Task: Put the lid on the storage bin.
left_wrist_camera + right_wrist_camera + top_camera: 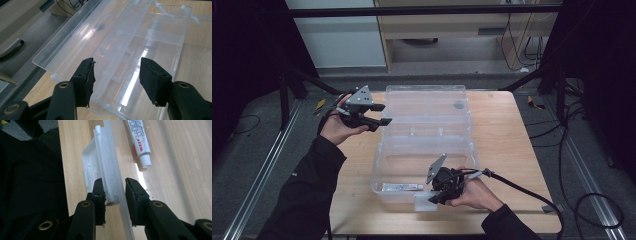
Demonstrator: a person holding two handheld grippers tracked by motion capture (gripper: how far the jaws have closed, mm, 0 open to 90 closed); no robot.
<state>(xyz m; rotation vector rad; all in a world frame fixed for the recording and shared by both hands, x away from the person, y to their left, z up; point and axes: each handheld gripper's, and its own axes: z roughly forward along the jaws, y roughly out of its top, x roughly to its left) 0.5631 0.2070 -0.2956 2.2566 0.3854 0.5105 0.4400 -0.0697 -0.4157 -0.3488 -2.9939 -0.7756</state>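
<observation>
A clear plastic box (377, 165) lies on the wooden table with its lid (427, 97) laid flat behind it. Inside, by the front wall, is a white tube (402, 187) with red print, also in the right gripper view as the tube (140, 142). My right gripper (435, 197) is at the box's front edge. Its jaws straddle the front wall and the latch flap (93, 162), pinching them at the right gripper (113, 186). My left gripper (382, 114) hovers open at the lid's left edge, and the left gripper (116, 67) holds nothing above the box (160, 42).
A small dark round spot (458, 105) marks the lid's far right. The table's (507, 145) right side is bare wood. A black cable (532, 192) trails right from my right gripper. Dark frame posts and floor cables surround the table.
</observation>
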